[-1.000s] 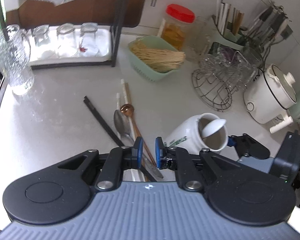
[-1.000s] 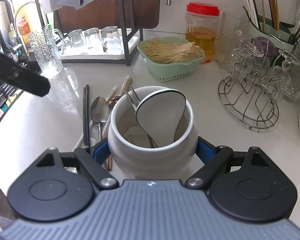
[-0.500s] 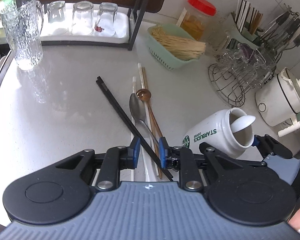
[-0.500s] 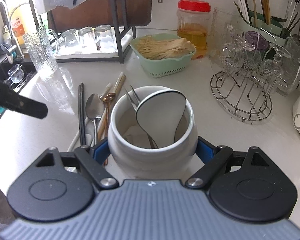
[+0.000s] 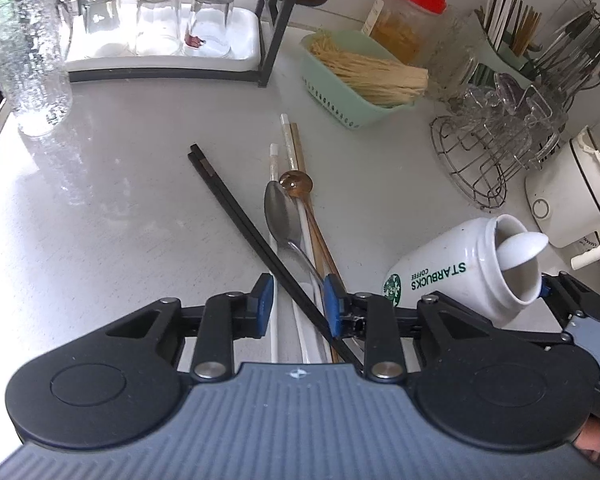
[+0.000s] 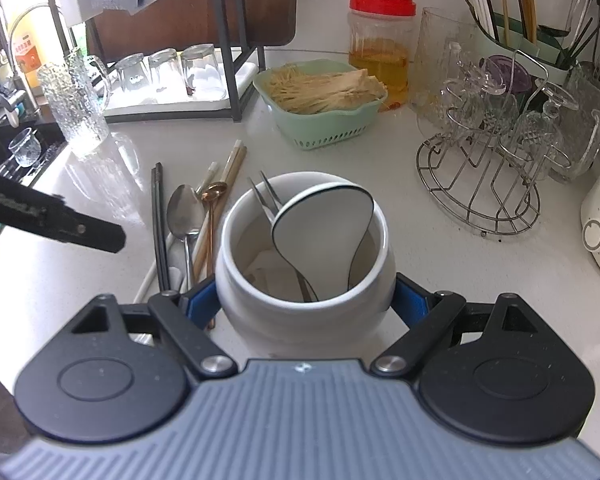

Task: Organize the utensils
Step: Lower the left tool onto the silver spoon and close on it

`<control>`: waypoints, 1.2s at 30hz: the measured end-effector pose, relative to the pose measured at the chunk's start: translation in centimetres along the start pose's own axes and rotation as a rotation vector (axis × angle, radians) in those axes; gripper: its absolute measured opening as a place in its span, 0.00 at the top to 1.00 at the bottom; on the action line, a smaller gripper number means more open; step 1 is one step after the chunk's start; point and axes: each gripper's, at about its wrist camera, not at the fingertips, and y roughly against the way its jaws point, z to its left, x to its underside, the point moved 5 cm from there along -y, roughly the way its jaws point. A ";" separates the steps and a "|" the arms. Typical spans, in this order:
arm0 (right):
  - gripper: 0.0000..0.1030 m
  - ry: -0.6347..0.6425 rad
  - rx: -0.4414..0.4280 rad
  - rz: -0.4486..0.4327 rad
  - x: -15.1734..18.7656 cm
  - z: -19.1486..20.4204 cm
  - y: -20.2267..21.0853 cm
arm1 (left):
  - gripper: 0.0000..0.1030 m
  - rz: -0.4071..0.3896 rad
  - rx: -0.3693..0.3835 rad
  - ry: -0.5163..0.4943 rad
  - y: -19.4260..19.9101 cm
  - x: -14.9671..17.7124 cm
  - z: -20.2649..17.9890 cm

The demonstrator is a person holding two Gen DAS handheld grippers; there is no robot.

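Observation:
Loose utensils lie together on the white counter: black chopsticks (image 5: 236,212), a metal spoon (image 5: 278,216), a copper spoon (image 5: 296,184) and pale chopsticks (image 5: 288,140). My left gripper (image 5: 298,302) hangs low over their near ends. Its jaws are opening, and the black chopsticks and spoon handles pass between the pads without being pressed. My right gripper (image 6: 304,304) is shut on a white Starbucks jar (image 6: 300,312), which is tilted towards the camera. A white ceramic spoon (image 6: 324,232) and a metal fork (image 6: 266,200) stand inside the jar (image 5: 452,272).
A green basket of sticks (image 5: 352,80) and a red-lidded jar (image 5: 408,28) stand behind the utensils. A wire glass rack (image 5: 496,148), a utensil caddy (image 5: 508,36) and a white cooker (image 5: 572,188) fill the right. On the left are a glass pitcher (image 5: 32,68) and a tray of glasses (image 5: 160,52).
My left gripper has sunk closer to the utensils and its jaws have widened around the black chopsticks. The right gripper and the jar have stayed still.

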 end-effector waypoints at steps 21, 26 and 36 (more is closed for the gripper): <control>0.12 -0.013 0.012 0.048 -0.5 0.1 -0.3 | 0.69 0.067 0.006 -0.054 -6.2 -2.8 1.1; 0.12 -0.017 0.015 0.055 -0.5 0.1 -0.3 | 0.69 0.064 0.001 -0.080 -7.1 -3.5 1.4; 0.12 -0.015 0.015 0.071 -0.7 0.1 -0.4 | 0.69 0.020 -0.044 -0.224 -7.6 -4.7 0.2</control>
